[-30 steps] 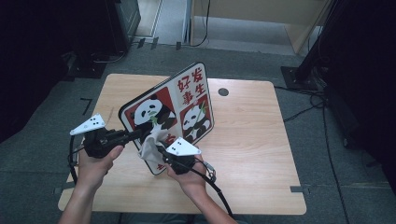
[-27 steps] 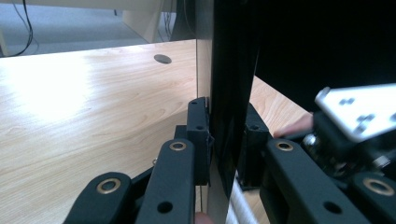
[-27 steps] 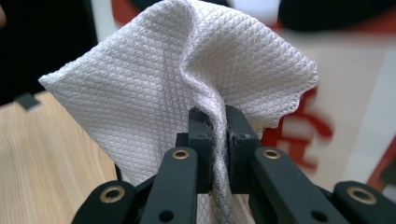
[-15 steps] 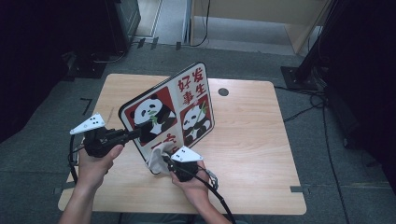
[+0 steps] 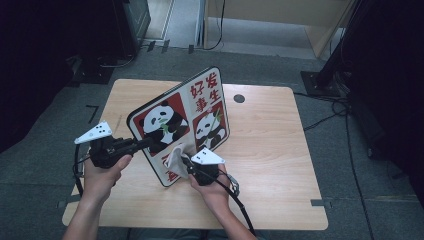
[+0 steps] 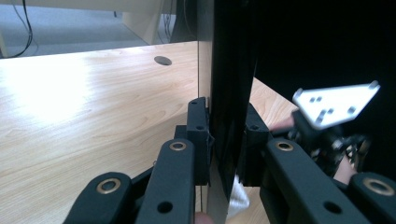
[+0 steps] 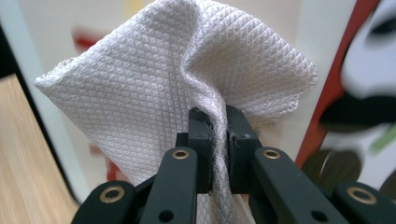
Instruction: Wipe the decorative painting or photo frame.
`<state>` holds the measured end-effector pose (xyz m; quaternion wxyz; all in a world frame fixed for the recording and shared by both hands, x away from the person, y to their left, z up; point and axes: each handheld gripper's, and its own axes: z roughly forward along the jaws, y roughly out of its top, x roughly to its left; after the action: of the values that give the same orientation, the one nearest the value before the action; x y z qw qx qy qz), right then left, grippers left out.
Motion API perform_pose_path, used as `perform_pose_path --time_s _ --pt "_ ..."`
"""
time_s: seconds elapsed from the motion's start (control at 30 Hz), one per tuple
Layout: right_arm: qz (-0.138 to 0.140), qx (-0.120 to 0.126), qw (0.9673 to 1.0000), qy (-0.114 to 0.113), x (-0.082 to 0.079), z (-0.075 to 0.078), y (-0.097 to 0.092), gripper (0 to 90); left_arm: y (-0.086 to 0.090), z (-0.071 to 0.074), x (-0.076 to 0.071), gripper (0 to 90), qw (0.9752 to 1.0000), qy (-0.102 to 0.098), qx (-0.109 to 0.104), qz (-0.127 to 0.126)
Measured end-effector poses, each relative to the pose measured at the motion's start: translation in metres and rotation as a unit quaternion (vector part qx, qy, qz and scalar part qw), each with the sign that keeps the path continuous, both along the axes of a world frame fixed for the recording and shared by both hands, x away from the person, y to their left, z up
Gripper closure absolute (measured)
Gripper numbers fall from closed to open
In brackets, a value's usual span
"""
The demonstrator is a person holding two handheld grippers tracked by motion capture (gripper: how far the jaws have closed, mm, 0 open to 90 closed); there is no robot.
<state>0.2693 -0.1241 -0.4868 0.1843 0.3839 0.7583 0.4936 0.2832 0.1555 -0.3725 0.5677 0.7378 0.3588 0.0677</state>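
Pinching white cloth (image 7: 187, 88), right gripper (image 7: 218, 123) fingers pressed together on bunched fold, cloth touching lower front of panda board (image 5: 182, 122); left gripper (image 6: 226, 140) fingers clamped on board's left edge, holding it upright, tilted, bottom edge on worktop (image 5: 280, 150); board stands near middle of worktop, red characters at top; round hole (image 5: 239, 98) beyond, near far edge
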Motion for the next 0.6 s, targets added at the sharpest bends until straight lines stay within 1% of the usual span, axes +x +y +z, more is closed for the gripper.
perform_pose_path --time_s 0.03,0.07,0.13,0.2,0.23,0.27,0.33,0.4,0.43,0.47,0.53,0.6 --pt "0.000 -0.001 1.0000 0.002 0.000 -0.003 -0.001 83.4 0.000 0.000 0.000 79.4 1.0000 0.000 0.000 0.000" --pt "-0.001 -0.004 0.9999 0.013 -0.002 -0.009 -0.001 83.4 0.000 0.000 0.000 79.4 1.0000 0.000 0.000 0.000" --pt "-0.001 -0.005 0.9998 0.021 -0.004 -0.014 -0.002 83.4 0.000 0.000 0.000 79.4 1.0000 0.000 0.000 0.001" --pt "-0.001 -0.004 0.9996 0.027 -0.005 -0.016 -0.002 83.3 0.000 0.000 0.000 79.4 1.0000 0.000 -0.001 0.000" --pt "-0.001 -0.003 0.9996 0.027 -0.004 -0.015 -0.002 83.3 0.000 0.000 0.000 79.4 1.0000 0.000 -0.001 0.000" --pt "-0.003 0.000 0.9997 0.024 -0.002 -0.011 -0.003 83.3 0.000 0.000 0.000 79.4 1.0000 0.000 -0.001 0.001" --pt "-0.006 0.008 0.9999 0.009 0.001 0.001 -0.005 83.3 0.000 0.000 0.000 79.4 1.0000 -0.001 -0.002 0.001" --pt "-0.011 0.023 0.9996 -0.009 0.007 0.018 -0.007 83.3 0.000 -0.001 0.000 79.4 1.0000 0.000 -0.003 0.002" --pt "-0.011 0.025 0.9995 -0.014 0.008 0.022 -0.007 83.3 0.000 -0.001 0.000 79.4 1.0000 -0.001 -0.003 0.002" --pt "-0.012 0.030 0.9992 -0.026 0.011 0.033 -0.006 83.3 0.000 -0.001 0.000 79.3 1.0000 -0.002 -0.003 0.003" --pt "-0.014 0.030 0.9986 -0.041 0.014 0.042 -0.006 83.3 0.000 -0.001 -0.001 79.2 1.0000 -0.004 -0.002 0.004" --pt "-0.014 0.029 0.9984 -0.046 0.016 0.045 -0.005 83.2 0.000 -0.001 -0.001 79.2 1.0000 -0.004 -0.003 0.002"
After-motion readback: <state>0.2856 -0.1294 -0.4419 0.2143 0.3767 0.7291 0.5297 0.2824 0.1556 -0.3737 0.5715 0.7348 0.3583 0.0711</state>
